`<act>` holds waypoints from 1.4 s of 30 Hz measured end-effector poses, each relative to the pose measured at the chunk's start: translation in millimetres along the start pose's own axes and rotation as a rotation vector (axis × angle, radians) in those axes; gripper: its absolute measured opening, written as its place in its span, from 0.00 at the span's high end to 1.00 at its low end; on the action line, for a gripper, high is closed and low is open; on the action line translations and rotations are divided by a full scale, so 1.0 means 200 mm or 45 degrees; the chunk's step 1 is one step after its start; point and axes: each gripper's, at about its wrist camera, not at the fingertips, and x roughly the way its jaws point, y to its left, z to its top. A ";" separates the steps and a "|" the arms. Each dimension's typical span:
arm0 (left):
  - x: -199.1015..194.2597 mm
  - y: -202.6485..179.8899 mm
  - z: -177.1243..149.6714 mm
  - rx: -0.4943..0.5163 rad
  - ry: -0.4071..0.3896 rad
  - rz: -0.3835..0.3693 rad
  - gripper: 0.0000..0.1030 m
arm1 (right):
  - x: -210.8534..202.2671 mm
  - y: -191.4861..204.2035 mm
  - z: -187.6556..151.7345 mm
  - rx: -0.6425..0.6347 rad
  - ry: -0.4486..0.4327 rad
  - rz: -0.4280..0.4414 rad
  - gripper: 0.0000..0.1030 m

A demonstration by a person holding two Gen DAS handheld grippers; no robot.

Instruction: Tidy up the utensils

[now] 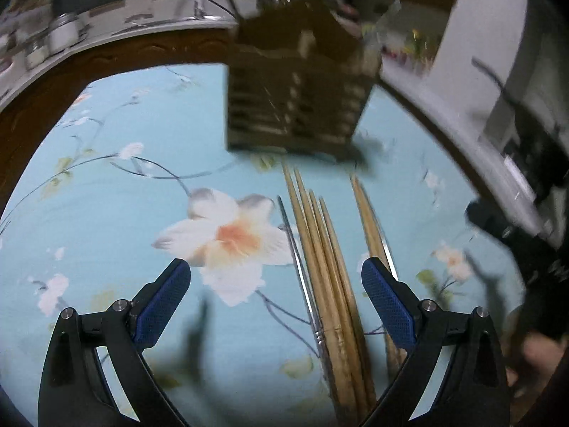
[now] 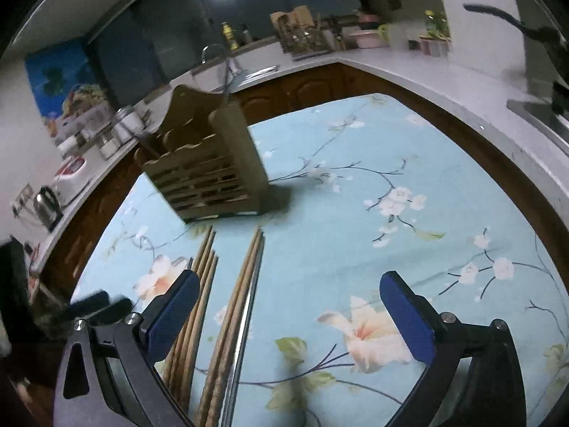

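Observation:
A slatted wooden utensil holder [image 1: 295,92] [image 2: 209,167] stands on the blue floral tablecloth [image 1: 135,185] [image 2: 355,192]. In front of it lie several bamboo chopsticks [image 1: 323,267] [image 2: 199,306] in two bundles, tips toward the holder, with a thin metal chopstick [image 1: 302,277] [image 2: 249,306] beside each bundle. My left gripper [image 1: 275,279] is open low over the cloth; the left bundle lies between its fingers, nearer the right finger [image 1: 387,306]. My right gripper [image 2: 290,297] is open too, and the right bundle passes just inside its left finger [image 2: 174,313].
A white kitchen counter [image 2: 419,74] wraps around the table with jars [image 2: 121,124], a kettle [image 2: 46,206], a sink tap [image 2: 213,53] and a dish rack [image 2: 306,39]. Dark wooden cabinets [image 2: 302,85] sit below it. My other gripper's dark shape [image 1: 512,235] shows at the right of the left wrist view.

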 end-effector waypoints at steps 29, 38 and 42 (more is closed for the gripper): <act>-0.08 0.12 -0.20 -0.136 0.153 -0.030 0.15 | 0.16 0.04 -0.06 -0.137 0.231 -0.021 0.79; -0.04 0.19 0.13 -0.020 0.048 -0.024 0.15 | 0.31 0.26 0.04 -0.125 0.255 0.195 0.79; 0.09 0.13 0.28 0.101 0.053 -0.055 0.24 | 0.43 0.34 0.04 -0.145 0.313 0.200 0.79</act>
